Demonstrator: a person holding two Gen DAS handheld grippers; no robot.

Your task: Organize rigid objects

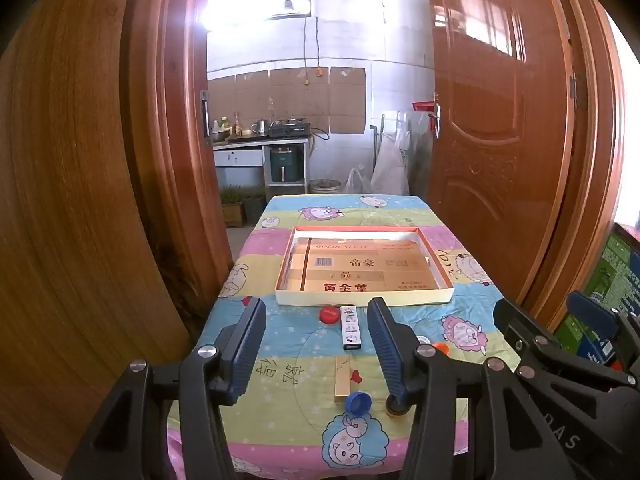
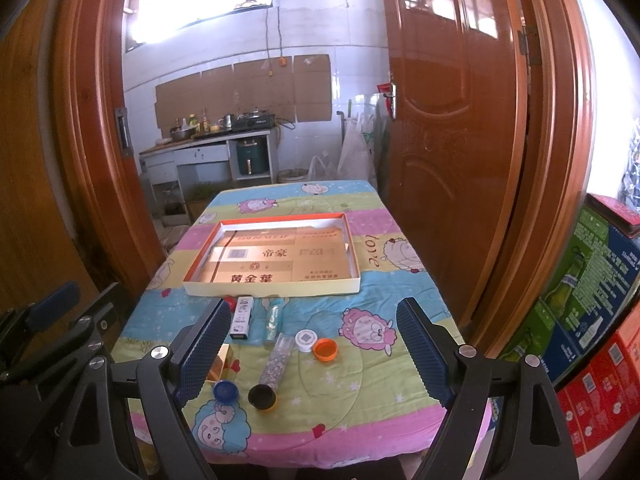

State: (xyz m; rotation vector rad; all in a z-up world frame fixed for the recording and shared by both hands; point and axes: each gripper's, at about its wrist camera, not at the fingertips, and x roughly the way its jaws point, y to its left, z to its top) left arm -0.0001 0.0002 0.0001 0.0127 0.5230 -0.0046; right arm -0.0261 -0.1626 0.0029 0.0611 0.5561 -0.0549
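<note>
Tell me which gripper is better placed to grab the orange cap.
Probably the right gripper: it is open and the orange cap lies between its fingers. In the left view the cap is mostly hidden behind a finger.

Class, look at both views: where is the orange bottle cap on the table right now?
In the right wrist view, the orange bottle cap lies open side up on the tablecloth, right of centre, touching the white cap and nearer the camera than the shallow box.

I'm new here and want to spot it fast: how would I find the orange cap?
Start at the big shallow box on the cartoon tablecloth. Nearer you lies a scatter of small items; the orange cap sits rightmost, beside a white cap. It's the only orange one, open side up.
</note>
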